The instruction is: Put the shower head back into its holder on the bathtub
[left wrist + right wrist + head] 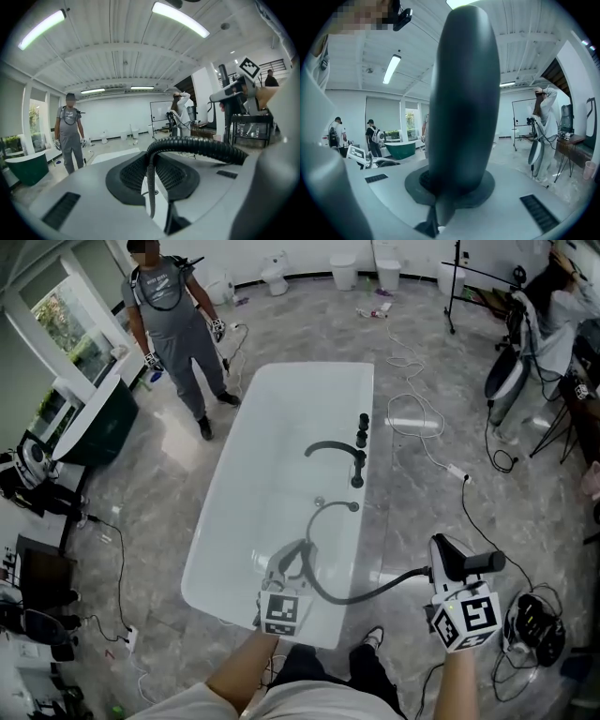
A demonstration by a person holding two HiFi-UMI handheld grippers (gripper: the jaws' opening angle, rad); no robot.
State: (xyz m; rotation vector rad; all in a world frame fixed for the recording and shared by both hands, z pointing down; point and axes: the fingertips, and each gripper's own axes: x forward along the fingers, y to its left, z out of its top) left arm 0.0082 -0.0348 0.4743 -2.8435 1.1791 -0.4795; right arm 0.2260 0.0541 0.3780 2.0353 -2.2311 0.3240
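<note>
A white bathtub (246, 549) lies lengthwise ahead of me in the head view. A black faucet (333, 450), knobs and other black fittings (357, 476) stand on its right rim. From that rim a black ribbed hose (317, 521) loops to my left gripper (289, 559), which is shut on it over the tub's near end. In the left gripper view the hose (201, 146) crosses the jaws. It runs on to the dark shower head (480, 563), on which my right gripper (448, 563) is shut, off to the tub's right. That shower head (461, 93) fills the right gripper view.
A person in grey overalls (173, 324) stands by the tub's far left corner. A dark green tub (94, 427) is at the left. White and black cables (412, 418) trail over the marble floor on the right. Stands and another person (562, 306) are at the far right.
</note>
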